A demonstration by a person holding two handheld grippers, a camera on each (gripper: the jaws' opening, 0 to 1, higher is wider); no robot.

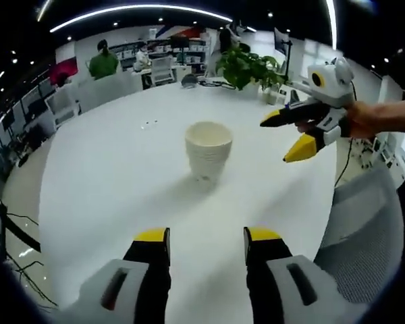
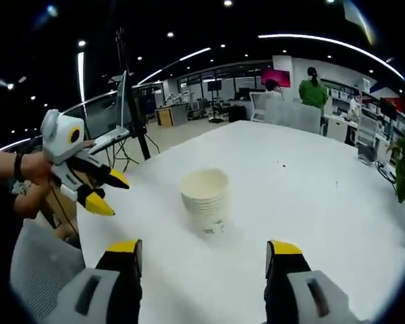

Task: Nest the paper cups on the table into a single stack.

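Observation:
A stack of nested white paper cups (image 1: 208, 156) stands upright near the middle of the round white table (image 1: 121, 175). My left gripper (image 1: 207, 244) sits open in front of it, well short of the cups, nothing between its yellow-tipped jaws. In the left gripper view the right gripper (image 1: 291, 138) hangs open to the right of the stack, held by a hand. The right gripper view has the same stack (image 2: 205, 200) ahead of my open right gripper (image 2: 207, 256), with the left gripper (image 2: 106, 193) open at the left, above the table edge.
A potted green plant (image 1: 246, 67) stands at the table's far edge, with small items beside it. A grey chair (image 1: 364, 236) is at the table's right side. Desks, monitors and people in an office lie beyond. A tripod (image 2: 131, 108) stands behind the table.

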